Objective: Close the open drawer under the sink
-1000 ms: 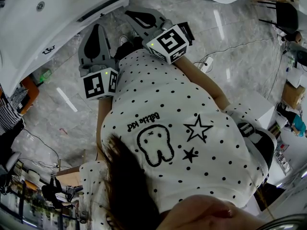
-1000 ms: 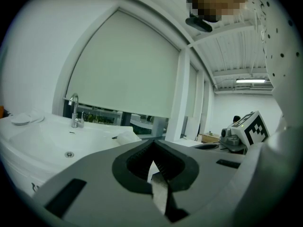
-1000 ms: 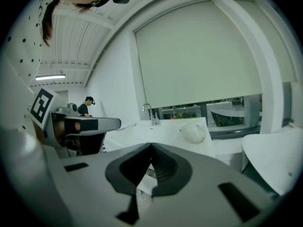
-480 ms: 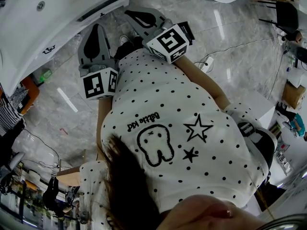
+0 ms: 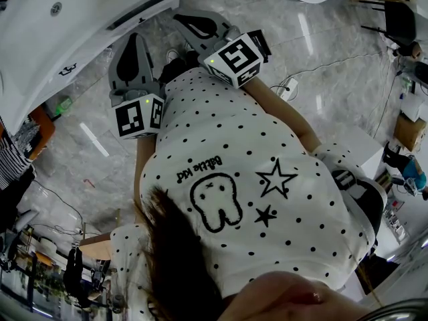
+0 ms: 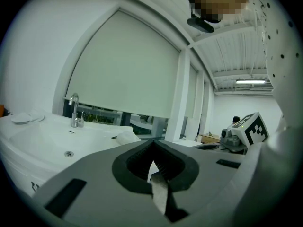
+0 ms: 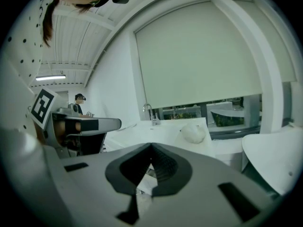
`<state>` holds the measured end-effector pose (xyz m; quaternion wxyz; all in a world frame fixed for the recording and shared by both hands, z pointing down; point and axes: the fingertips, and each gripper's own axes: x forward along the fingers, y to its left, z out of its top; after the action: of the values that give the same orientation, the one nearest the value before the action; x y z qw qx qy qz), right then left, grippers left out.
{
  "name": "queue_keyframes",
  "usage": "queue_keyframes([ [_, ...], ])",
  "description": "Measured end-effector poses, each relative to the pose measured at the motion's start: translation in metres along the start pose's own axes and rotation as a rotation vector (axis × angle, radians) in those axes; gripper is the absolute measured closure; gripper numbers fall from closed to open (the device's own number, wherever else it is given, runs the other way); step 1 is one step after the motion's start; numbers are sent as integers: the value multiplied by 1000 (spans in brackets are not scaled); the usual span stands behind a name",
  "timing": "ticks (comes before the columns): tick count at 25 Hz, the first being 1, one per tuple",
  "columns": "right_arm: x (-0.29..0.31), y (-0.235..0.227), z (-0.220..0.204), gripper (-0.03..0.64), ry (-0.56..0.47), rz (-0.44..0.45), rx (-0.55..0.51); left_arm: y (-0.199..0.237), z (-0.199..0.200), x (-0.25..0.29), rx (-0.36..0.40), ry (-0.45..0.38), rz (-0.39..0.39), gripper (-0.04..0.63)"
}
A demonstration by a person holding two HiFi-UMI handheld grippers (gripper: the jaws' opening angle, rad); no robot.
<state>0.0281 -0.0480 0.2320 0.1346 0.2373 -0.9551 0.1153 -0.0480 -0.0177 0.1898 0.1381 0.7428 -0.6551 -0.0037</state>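
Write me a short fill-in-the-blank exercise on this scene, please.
1. The left gripper and the right gripper both have their jaws ____.
2. The sink that bears the faucet is ____ in colour.
3. The person's white shirt is covered in small black ____.
Missing words: shut; white; dots.

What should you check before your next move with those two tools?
1. Left tool shut with nothing in it: ok.
2. Right tool shut with nothing in it: ok.
3. Sink close in front of both tools: ok.
4. Drawer under the sink in sight: cannot tell; no view shows it clearly.
5. A tool touching the drawer front, ready to push: not ok; both are held up by the spotted shirt.
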Motion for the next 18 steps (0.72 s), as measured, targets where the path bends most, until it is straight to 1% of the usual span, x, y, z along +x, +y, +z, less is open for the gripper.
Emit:
queue_keyframes([
  [18,1,-1,1,603,0,-1,9,2,1,0,-4,2,6,591],
])
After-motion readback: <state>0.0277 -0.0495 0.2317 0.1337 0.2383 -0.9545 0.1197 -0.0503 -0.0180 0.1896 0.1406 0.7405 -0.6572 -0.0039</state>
